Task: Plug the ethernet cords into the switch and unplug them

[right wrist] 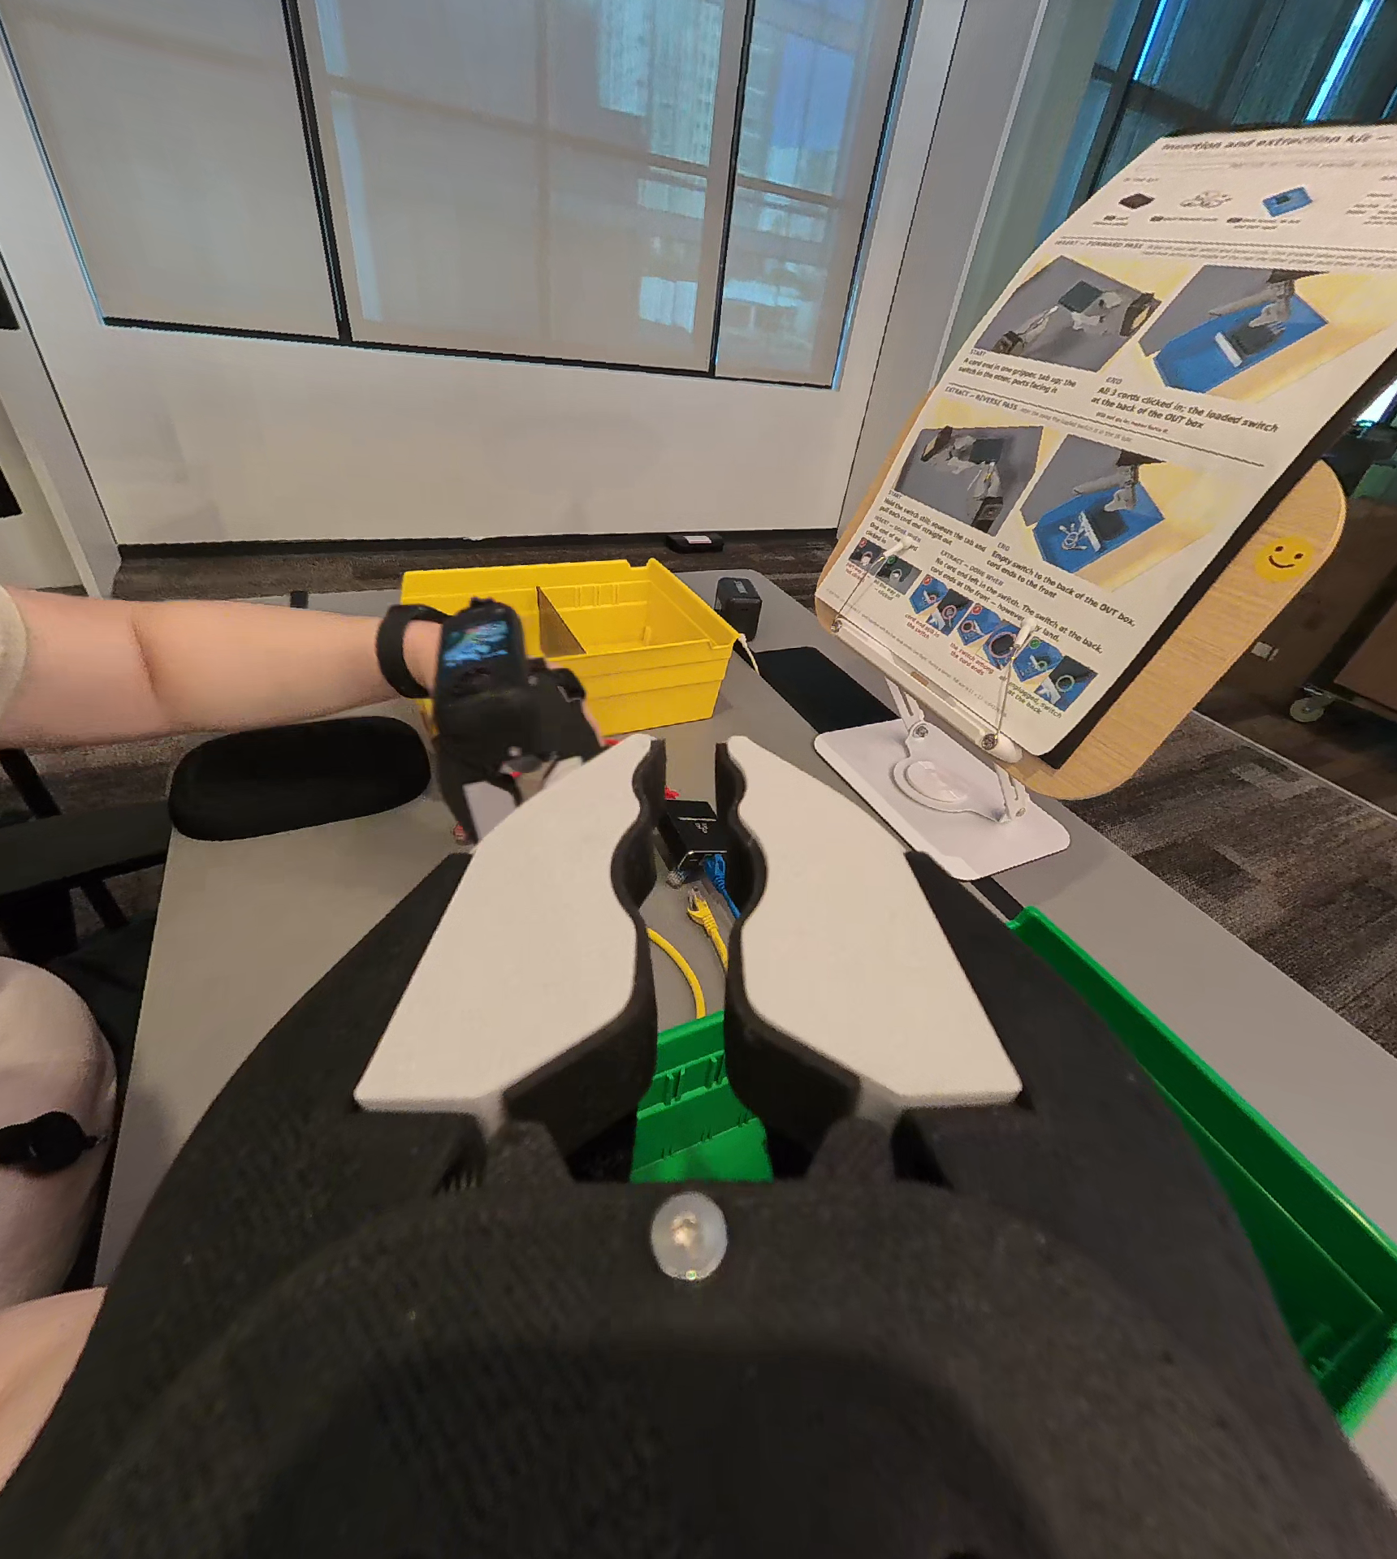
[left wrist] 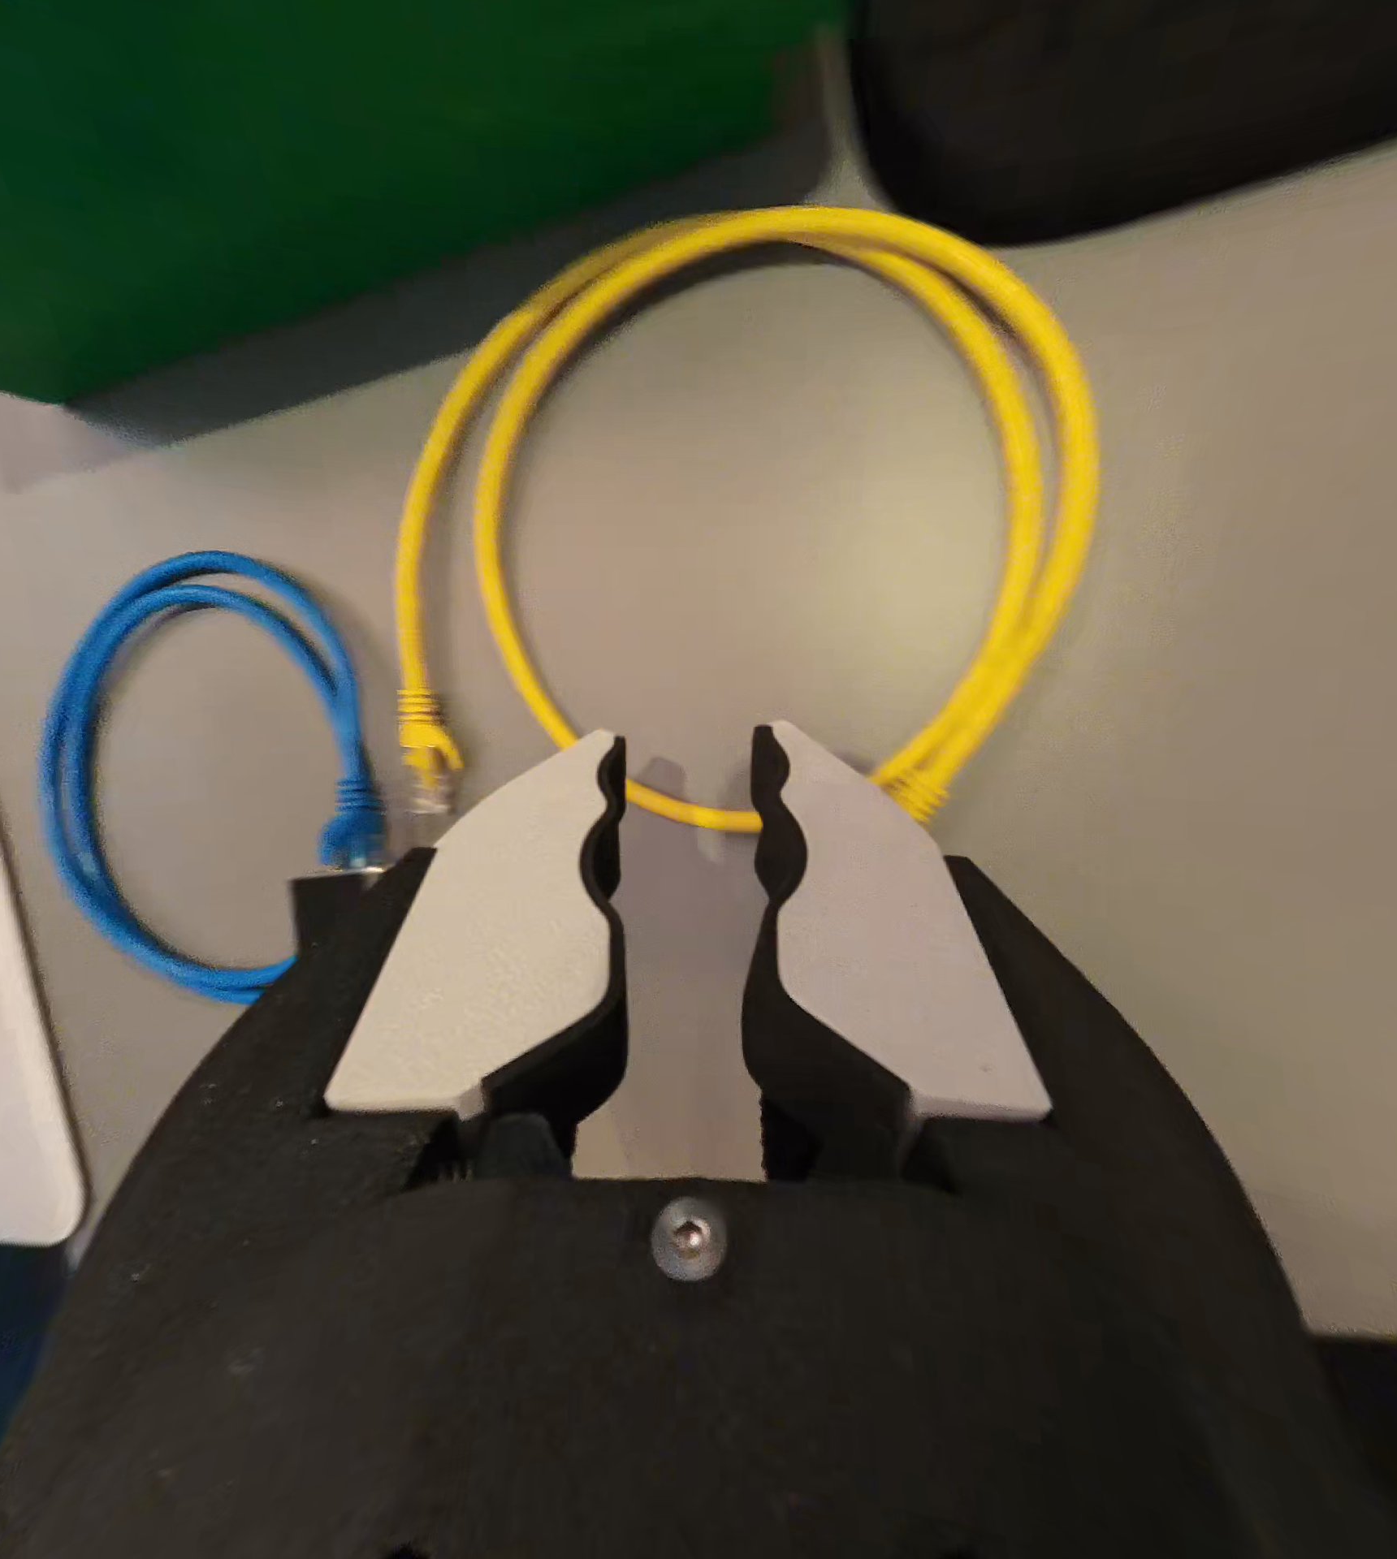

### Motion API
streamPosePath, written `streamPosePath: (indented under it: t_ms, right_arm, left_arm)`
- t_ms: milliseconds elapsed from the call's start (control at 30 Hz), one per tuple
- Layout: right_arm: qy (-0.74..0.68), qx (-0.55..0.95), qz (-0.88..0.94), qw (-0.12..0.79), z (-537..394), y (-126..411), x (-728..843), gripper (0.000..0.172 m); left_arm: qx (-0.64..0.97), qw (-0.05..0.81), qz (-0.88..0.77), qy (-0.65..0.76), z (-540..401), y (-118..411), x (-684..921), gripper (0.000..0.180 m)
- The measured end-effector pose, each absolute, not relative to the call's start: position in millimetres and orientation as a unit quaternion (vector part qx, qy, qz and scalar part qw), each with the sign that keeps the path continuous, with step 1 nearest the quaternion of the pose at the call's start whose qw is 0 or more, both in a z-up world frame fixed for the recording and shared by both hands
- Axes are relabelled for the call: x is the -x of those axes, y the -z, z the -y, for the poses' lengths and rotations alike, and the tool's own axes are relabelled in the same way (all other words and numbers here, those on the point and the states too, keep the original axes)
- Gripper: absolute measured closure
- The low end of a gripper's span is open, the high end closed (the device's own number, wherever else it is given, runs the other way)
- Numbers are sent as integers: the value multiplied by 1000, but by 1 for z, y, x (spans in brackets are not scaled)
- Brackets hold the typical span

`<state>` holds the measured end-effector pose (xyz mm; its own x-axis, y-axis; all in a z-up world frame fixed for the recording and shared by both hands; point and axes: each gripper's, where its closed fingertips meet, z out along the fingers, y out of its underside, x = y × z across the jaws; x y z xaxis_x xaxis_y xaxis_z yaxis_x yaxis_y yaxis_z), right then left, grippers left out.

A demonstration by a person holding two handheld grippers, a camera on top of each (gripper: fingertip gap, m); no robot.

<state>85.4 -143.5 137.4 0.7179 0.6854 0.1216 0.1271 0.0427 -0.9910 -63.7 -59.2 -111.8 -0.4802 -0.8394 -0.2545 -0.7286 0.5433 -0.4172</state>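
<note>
Showing switch only right view; both claws part-open, holding nothing.

Daylight is entering through the windows; both views are bending at the edges, the left wrist view blurring.

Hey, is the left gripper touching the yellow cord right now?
Cannot tell. In the left wrist view the open left gripper straddles the yellow cord, but their heights are unclear.
</note>
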Motion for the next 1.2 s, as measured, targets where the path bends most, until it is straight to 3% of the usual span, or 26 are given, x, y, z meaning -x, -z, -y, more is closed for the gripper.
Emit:
streamPosePath:
  t_ms: [300,500,600,800,900,967,1033,1133,1200]
  right_arm:
    - [-203,669,314,642,141,-134,-81,160]
    - [-198,675,324,633,139,-132,-74,160]
    - [-205,677,335,622,133,-132,-63,160]
    - [-288,631,439,571,137,-142,24,160]
    - [-387,590,508,494,149,-136,90,166]
    - [-422,604,577,353,158,-88,121,171]
    - [-370,666,606,229,138,-20,131,171]
    - [-374,742,530,169,88,30,143,171]
    - [-422,748,468,209,57,27,151,171]
  left_arm:
    - [406,184,-889,105,83,156,114,161]
    - [413,194,-884,102,81,156,106,165]
    - [432,215,-869,105,78,135,101,167]
    - [559,235,-757,243,60,44,91,168]
    - [585,261,-709,293,39,11,88,168]
    - [597,276,-682,320,22,-7,91,168]
    - [608,284,-657,344,5,-20,95,168]
    - [618,298,-624,374,-16,-38,101,168]
    - [624,307,-611,378,-27,-45,108,168]
